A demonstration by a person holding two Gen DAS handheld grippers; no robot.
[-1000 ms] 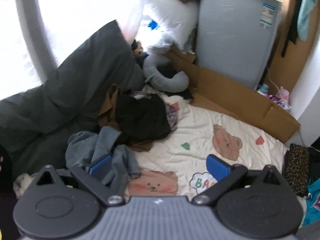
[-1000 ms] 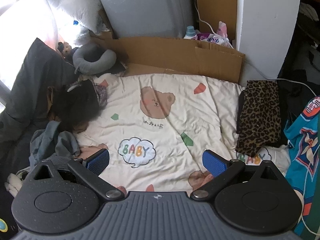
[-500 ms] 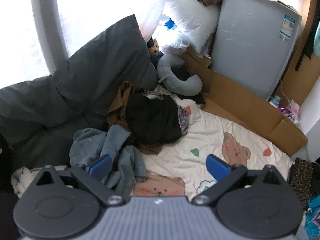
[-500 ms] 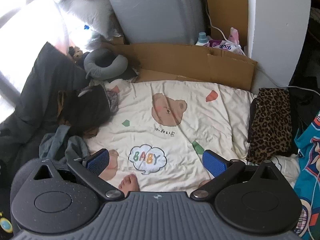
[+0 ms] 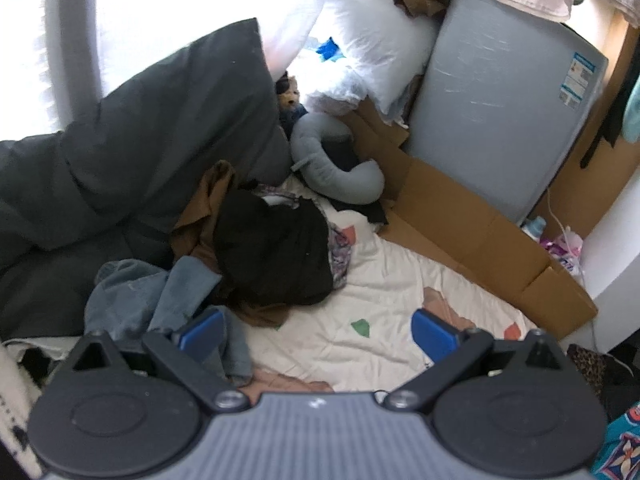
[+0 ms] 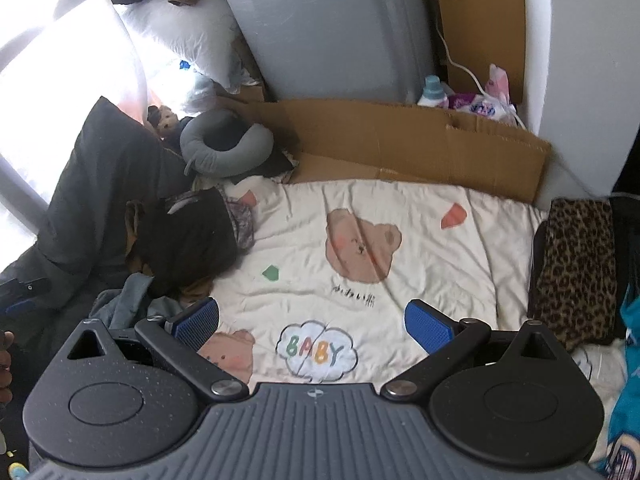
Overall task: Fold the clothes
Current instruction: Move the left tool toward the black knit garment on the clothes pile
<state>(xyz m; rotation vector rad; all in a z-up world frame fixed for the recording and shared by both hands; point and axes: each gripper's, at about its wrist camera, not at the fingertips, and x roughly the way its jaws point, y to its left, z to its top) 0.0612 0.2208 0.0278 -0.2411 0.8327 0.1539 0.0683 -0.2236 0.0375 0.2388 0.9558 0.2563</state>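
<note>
A heap of clothes lies at the left edge of a cream bear-print blanket point(image 5: 404, 292): a black garment point(image 5: 276, 252) on top, a brown one point(image 5: 208, 208) under it, and a blue-grey garment point(image 5: 160, 300) nearest me. My left gripper point(image 5: 316, 332) hovers open just in front of this heap, its left blue pad point(image 5: 200, 330) over the blue-grey cloth, holding nothing. In the right wrist view the same black garment point(image 6: 188, 240) sits left of the blanket point(image 6: 420, 264). My right gripper point(image 6: 312, 324) is open above the "BABY" print and empty.
Dark grey pillows point(image 5: 160, 132) rise behind the heap. A grey neck pillow point(image 5: 340, 176), flattened cardboard point(image 6: 400, 140) and an upright grey mattress point(image 5: 500, 80) border the far side. A leopard-print cloth point(image 6: 576, 264) and a teal garment point(image 6: 624, 392) lie at the right. A hand point(image 6: 5, 364) shows at the left edge.
Both grippers have moved forward and left toward the clothes heap, which now looks larger and nearer. A bare foot seen half a second ago in the right wrist view is out of sight. Both jaws stay open.
</note>
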